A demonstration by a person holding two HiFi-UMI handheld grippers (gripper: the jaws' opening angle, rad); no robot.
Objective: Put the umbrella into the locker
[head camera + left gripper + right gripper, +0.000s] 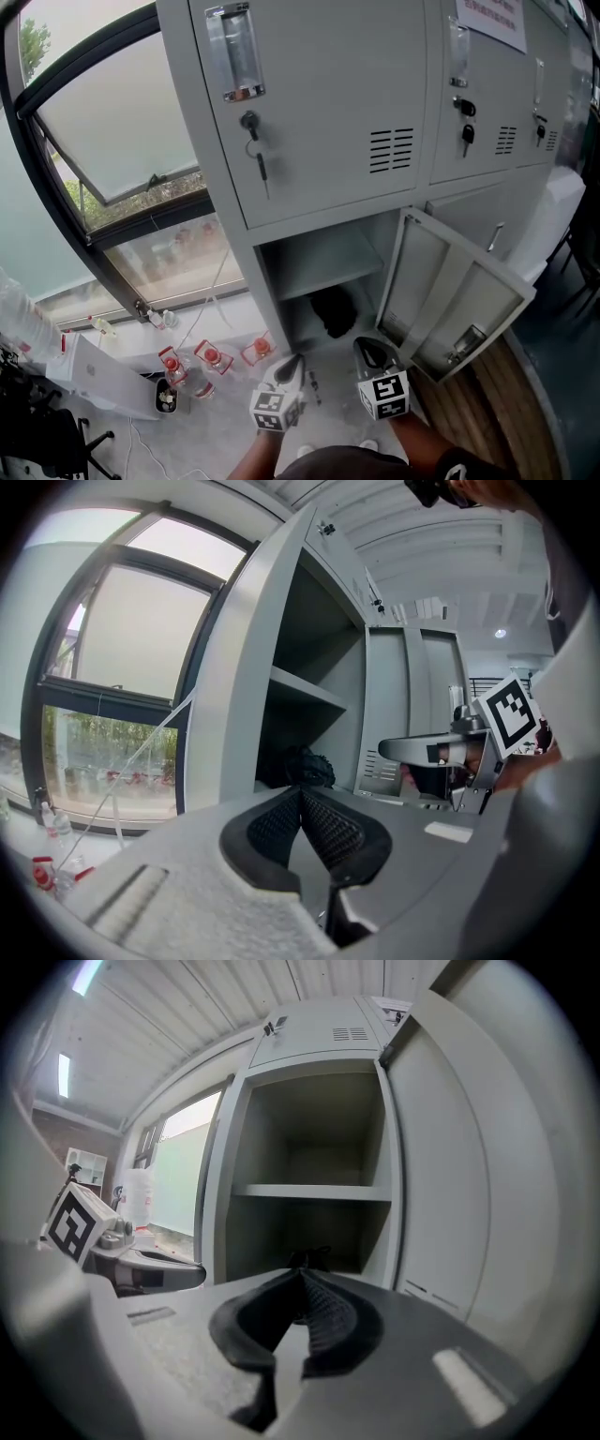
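A black folded umbrella (333, 309) lies inside the open bottom compartment of the grey locker (309, 141), under its inner shelf (328, 267). The left gripper view shows the umbrella (302, 764) as a dark bundle just past the fingertips, and in the right gripper view the umbrella (307, 1258) peeks above the pads. My left gripper (291, 366) and right gripper (373, 352) hover side by side in front of the opening, outside it. Both are shut with nothing between the pads (302, 803), (302, 1283). The right gripper (450, 752) appears at the right of the left gripper view.
The compartment's door (459, 300) stands swung open to the right. Keys hang in the upper door's lock (251, 127). Bottles with red labels (211, 361) and a white box (98, 375) lie on the floor at the left, below a large tilted window (112, 122).
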